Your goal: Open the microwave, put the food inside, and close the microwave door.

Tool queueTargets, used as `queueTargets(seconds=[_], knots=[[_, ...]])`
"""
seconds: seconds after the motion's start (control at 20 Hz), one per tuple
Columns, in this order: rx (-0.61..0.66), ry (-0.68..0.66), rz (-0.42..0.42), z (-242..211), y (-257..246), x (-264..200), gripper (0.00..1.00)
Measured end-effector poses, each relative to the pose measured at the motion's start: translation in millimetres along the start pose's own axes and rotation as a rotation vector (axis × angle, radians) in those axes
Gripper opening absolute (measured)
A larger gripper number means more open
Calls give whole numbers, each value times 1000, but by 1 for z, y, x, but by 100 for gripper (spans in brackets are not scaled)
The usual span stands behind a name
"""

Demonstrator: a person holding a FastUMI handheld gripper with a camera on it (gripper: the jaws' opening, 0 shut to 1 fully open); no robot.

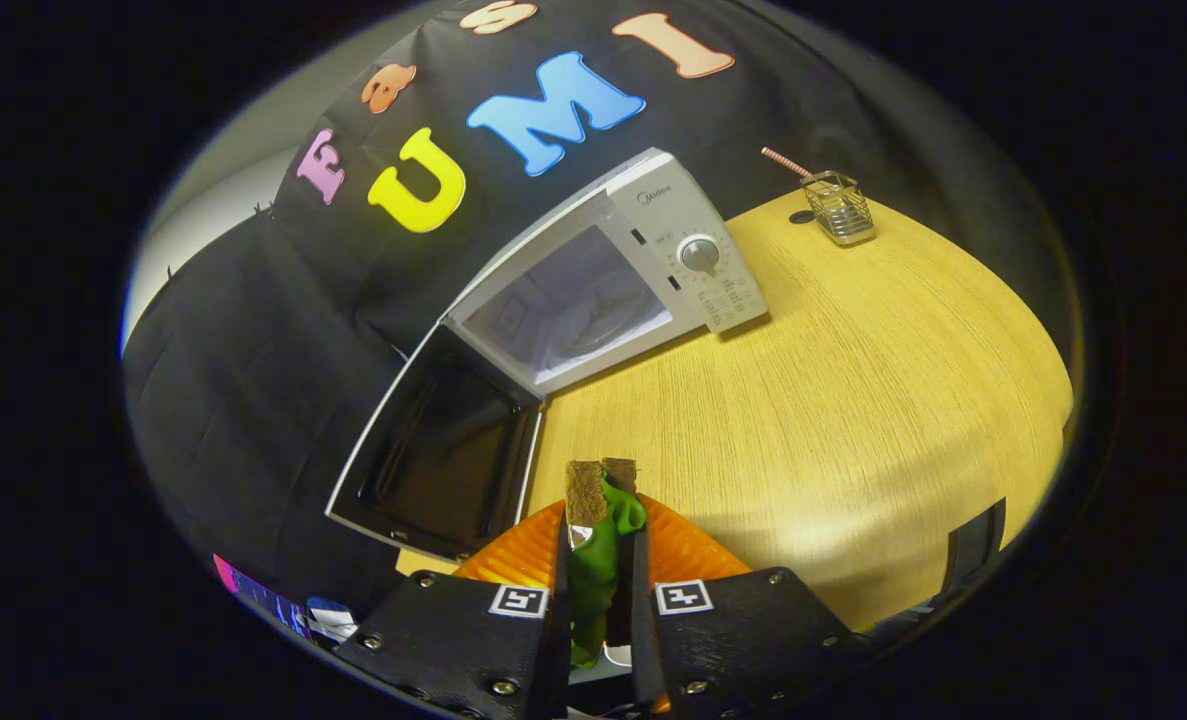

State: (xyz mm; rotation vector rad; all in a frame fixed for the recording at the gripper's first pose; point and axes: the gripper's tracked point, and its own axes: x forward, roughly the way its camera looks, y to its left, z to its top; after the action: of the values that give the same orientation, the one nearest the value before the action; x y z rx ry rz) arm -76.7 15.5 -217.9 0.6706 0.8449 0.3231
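Wooden table (853, 400): microwave (653, 260) stands with door (443, 450) swung fully open, cavity accessible.
Gripper (601, 480) is clamped narrowly on green food (603, 560), held ahead of the opening, apparently ready for loading.

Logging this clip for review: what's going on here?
A hand-held gripper is shut on a green food item, above an orange plate on the wooden table. Beyond the fingers, the microwave stands with its door swung open and its cavity free. The food is not yet inside.
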Motion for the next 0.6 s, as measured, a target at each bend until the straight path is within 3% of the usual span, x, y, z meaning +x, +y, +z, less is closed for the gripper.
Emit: queueTargets(seconds=[0.6], knots=[[126,-206,2,55,45,65,24]])
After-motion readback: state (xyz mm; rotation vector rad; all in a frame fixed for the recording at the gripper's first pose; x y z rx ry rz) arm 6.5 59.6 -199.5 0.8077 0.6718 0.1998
